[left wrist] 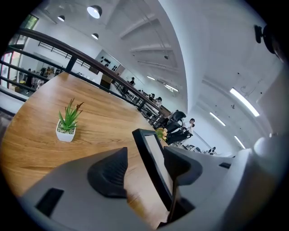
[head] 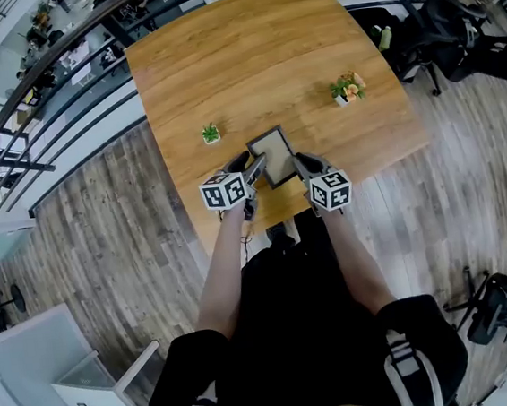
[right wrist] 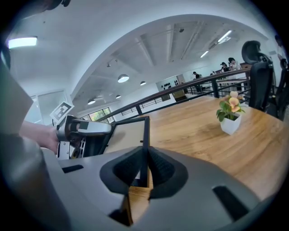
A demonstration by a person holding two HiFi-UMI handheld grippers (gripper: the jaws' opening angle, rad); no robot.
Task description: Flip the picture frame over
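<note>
A small green plant in a white pot (head: pixel 211 133) stands on the wooden table (head: pixel 265 52), left of and beyond the left gripper (head: pixel 249 173). That gripper's jaws stand wide apart around the left edge of the picture frame (head: pixel 273 157). Its left pad is clear of the frame. The frame is tilted between the two grippers. The right gripper (head: pixel 302 164) pinches its right edge tight. A potted flowering plant (head: pixel 347 89) stands beyond it, to the right.
</note>
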